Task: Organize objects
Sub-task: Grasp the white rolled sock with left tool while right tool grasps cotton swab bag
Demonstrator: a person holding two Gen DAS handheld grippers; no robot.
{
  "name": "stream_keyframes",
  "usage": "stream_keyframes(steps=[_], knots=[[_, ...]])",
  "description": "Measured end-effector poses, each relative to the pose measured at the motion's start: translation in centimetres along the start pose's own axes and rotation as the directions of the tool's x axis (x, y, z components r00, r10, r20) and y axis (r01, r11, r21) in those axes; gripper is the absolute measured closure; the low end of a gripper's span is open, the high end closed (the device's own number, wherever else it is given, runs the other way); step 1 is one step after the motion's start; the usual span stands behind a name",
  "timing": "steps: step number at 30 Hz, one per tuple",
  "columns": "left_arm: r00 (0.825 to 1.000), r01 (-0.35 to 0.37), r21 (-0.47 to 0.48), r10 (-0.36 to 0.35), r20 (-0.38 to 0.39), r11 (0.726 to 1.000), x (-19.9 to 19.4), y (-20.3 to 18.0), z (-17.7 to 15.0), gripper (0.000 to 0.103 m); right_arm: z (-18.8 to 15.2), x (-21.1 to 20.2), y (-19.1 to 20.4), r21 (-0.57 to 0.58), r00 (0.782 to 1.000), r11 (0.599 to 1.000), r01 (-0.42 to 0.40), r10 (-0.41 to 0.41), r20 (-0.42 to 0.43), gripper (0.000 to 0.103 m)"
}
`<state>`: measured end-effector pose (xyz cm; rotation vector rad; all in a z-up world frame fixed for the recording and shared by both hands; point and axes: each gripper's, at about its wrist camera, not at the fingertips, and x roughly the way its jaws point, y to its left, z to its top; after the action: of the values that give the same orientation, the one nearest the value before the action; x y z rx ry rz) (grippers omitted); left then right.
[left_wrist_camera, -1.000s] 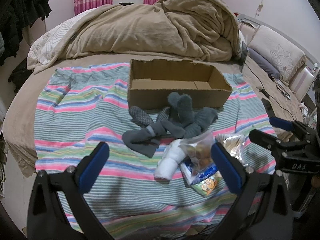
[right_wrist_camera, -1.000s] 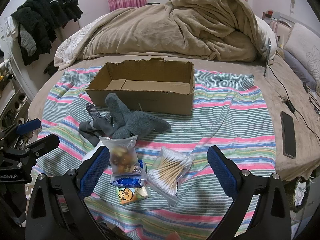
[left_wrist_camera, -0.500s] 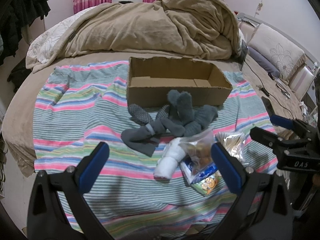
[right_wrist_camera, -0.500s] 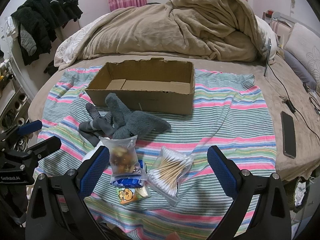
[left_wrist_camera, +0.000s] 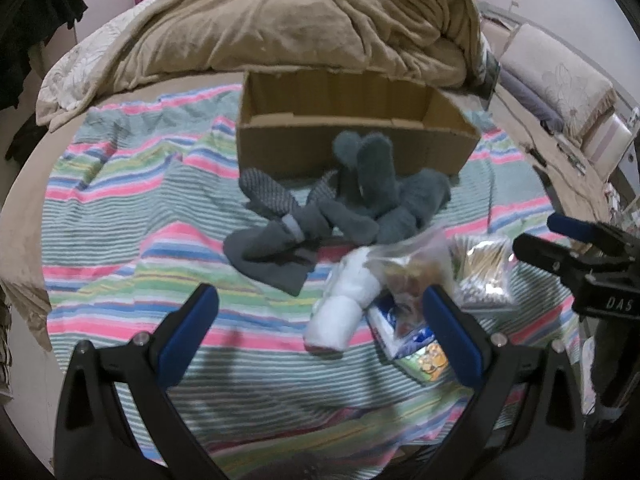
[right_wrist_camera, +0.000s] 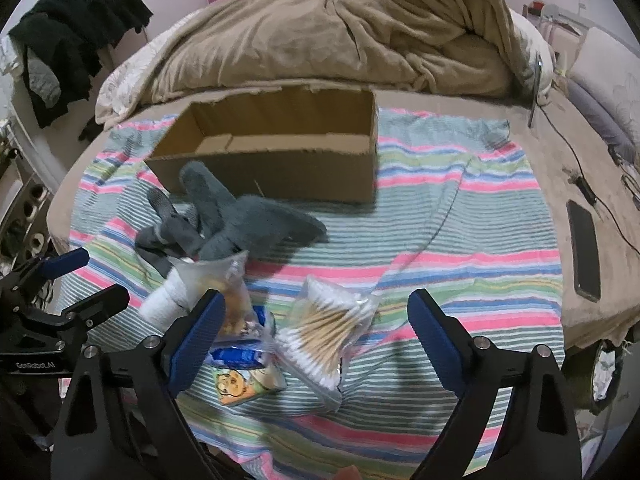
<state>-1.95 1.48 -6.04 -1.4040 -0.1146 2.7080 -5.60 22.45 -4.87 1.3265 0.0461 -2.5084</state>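
one striped cloth [right_wrist_camera: 460, 216] over tan bed [right_wrist_camera: 560, 168], rumpled duvet [right_wrist_camera: 340, 36] behind

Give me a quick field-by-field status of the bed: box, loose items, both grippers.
box: cardboard box, open top, looks empty, on striped blanket
socks: grey socks piled against box front
white roll: white roll beside the snack bags
snacks: snack bags stacked, near the right gripper's left finger
swabs: cotton swab bag lying flat
left gripper: left gripper open, holding nothing
right gripper: right gripper open, above swab bag
phone: phone off the blanket
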Motion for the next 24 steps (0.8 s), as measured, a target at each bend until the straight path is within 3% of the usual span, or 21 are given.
stream_keyframes(steps=[8, 12, 14, 16, 20, 24], knots=[[0.998, 0.003, 0.044, 0.0, -0.068, 0.999, 3.7, -0.5, -0.6, 0.003, -0.3, 2.9, -1.4, 0.023, 0.998, 1.0, 0.007, -0.006, -0.058, 0.011], [0.992, 0.009, 0.064, -0.001, -0.126, 0.998, 5.7, -0.7, -1.0, 0.022, -0.6, 4.0, -1.8, 0.031, 0.997, 0.999, 0.009, -0.006, -0.082, 0.011], [0.989, 0.012, 0.067, -0.001, -0.151, 0.998, 6.6, -0.7, -1.2, 0.026, -0.6, 4.6, -1.9, 0.032, 0.996, 0.999, 0.006, -0.003, -0.091, 0.012], [0.987, 0.023, 0.066, -0.012, -0.163, 0.998, 7.3, -0.7, -1.3, 0.028, -0.6, 5.0, -1.9, 0.031, 0.995, 1.0, 0.005, -0.002, -0.098, 0.017], [0.985, 0.049, 0.083, -0.035, -0.17, 0.995, 8.1, -1.0, -1.1, 0.037, -0.7, 6.2, -2.1, 0.03, 0.992, 1.0, 0.001, 0.003, -0.129, 0.039], [0.983, 0.088, 0.081, -0.073, -0.17, 0.993, 8.6, -1.1, -1.1, 0.054, -0.9, 6.6, -1.9, 0.029, 0.989, 0.999, -0.015, 0.019, -0.143, 0.051]])
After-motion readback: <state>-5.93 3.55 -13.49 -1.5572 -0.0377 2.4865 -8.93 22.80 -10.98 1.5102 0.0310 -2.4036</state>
